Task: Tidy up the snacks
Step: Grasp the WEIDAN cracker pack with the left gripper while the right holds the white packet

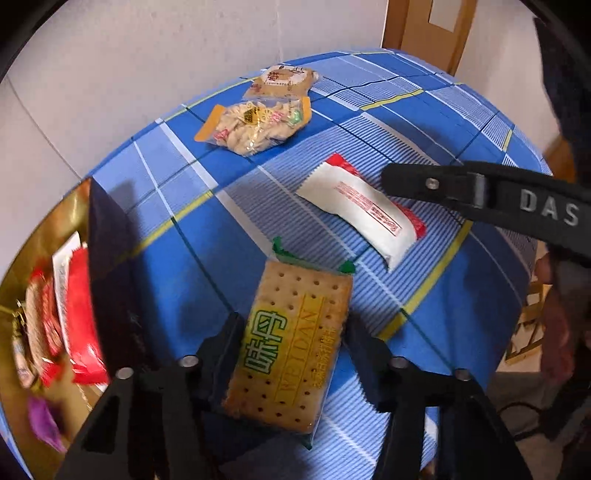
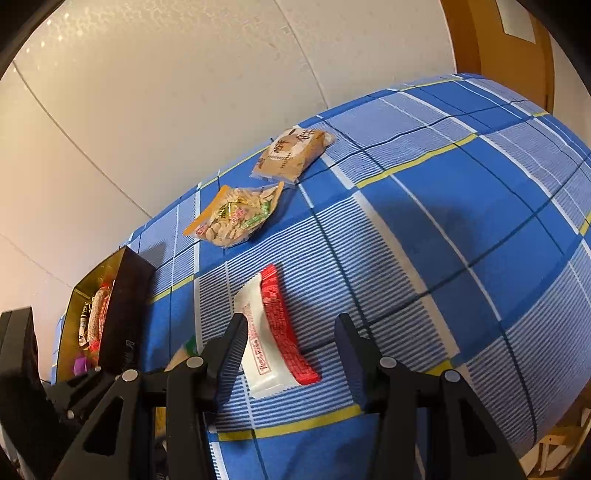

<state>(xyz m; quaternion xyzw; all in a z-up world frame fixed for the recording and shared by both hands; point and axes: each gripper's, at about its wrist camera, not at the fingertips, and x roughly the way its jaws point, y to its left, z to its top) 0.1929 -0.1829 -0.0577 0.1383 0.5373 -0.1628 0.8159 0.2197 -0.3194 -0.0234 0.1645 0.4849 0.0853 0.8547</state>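
My left gripper (image 1: 291, 332) is shut on a cracker packet with green lettering (image 1: 291, 343), holding it by its two long sides just above the blue checked cloth (image 1: 184, 266). My right gripper (image 2: 291, 332) is open, its fingers on either side of a white and red snack packet (image 2: 273, 332) lying on the cloth; the same packet shows in the left wrist view (image 1: 364, 210), with a right finger (image 1: 436, 182) beside it. A bag of peanuts (image 2: 236, 216) and a tan biscuit packet (image 2: 293, 153) lie farther back.
A black box with gold lining (image 1: 107, 273) stands at the left, holding several red and other wrapped snacks (image 1: 79, 317); it also shows in the right wrist view (image 2: 122, 306). A white wall runs behind the table. A wooden chair back (image 1: 428, 33) stands at the far right.
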